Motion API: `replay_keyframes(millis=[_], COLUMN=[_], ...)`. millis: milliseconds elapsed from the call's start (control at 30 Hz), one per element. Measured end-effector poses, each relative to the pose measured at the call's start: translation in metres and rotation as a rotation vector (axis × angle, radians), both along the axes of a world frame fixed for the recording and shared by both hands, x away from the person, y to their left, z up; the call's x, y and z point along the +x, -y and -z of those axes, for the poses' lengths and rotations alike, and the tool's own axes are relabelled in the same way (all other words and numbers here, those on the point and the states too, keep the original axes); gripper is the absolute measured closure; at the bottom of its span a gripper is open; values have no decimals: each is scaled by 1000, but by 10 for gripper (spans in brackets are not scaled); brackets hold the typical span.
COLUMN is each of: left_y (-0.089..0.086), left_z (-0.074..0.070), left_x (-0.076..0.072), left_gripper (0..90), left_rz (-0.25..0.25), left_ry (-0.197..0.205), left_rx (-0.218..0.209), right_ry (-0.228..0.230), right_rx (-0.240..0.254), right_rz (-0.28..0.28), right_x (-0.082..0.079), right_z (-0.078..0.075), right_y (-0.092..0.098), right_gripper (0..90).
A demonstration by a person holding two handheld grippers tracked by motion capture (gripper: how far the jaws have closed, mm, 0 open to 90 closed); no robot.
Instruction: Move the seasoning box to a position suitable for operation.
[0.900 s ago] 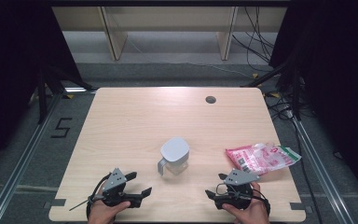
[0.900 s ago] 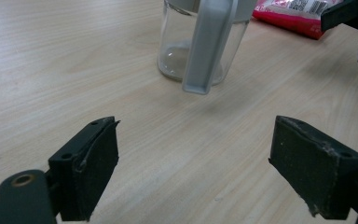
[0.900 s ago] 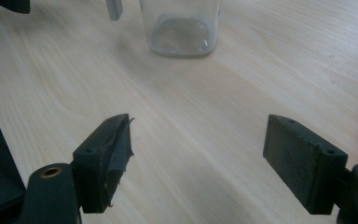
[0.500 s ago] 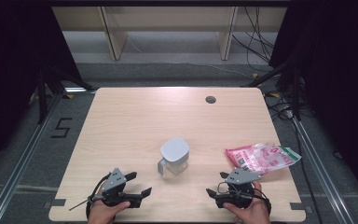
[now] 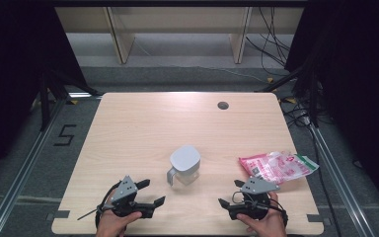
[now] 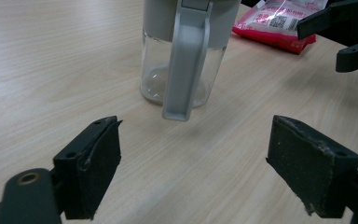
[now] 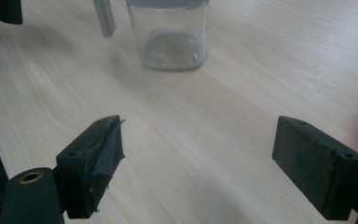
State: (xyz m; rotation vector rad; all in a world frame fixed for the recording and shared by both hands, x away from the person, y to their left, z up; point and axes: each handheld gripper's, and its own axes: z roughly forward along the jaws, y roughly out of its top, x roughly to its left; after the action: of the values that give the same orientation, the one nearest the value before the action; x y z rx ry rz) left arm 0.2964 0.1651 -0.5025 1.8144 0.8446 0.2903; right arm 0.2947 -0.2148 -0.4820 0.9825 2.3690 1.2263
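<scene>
The clear jug (image 5: 184, 165) with its grey lid and handle stands upright near the middle of the table (image 5: 143, 123), untouched. The pink packet (image 5: 276, 167) lies flat well to its right. Your 2 grippers rest at the near edge, left gripper (image 5: 150, 192) and right gripper (image 5: 229, 193), both spread wide and holding nothing. Nothing looks started yet; reaching and grasping are all ahead of you.

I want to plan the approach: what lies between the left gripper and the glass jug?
Nothing: in the left gripper view only bare wooden table separates the open left gripper from the jug, whose grey handle faces it.
</scene>
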Motion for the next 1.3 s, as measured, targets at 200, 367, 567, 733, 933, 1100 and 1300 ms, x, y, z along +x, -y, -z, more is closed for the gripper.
replay_keyframes(millis=[200, 367, 567, 733, 933, 1100, 1300], left_y=[7, 13, 22, 27, 33, 39, 49], left_z=[-4, -7, -8, -8, -8, -6, -6], left_x=[1, 5, 14, 21, 28, 33, 39], left_gripper=[182, 181, 225, 227, 362, 463, 663], left_rz=[5, 6, 23, 11, 10, 27, 36], left_ry=[17, 37, 61, 74, 112, 124, 157], left_rx=[14, 38, 77, 90, 129, 142, 159], right_ry=[-4, 17, -2, 11, 23, 17, 16], right_rx=[-1, -1, -6, 2, 0, -1, 13], right_rz=[-2, -10, -32, -26, -15, -10, -16], right_x=[0, 0, 1, 1, 0, 0, 1], right_z=[0, 0, 0, 1, -1, -1, 0], right_y=[0, 1, 0, -1, -1, -1, -1], right_gripper=[178, 200, 202, 202, 207, 207, 212])
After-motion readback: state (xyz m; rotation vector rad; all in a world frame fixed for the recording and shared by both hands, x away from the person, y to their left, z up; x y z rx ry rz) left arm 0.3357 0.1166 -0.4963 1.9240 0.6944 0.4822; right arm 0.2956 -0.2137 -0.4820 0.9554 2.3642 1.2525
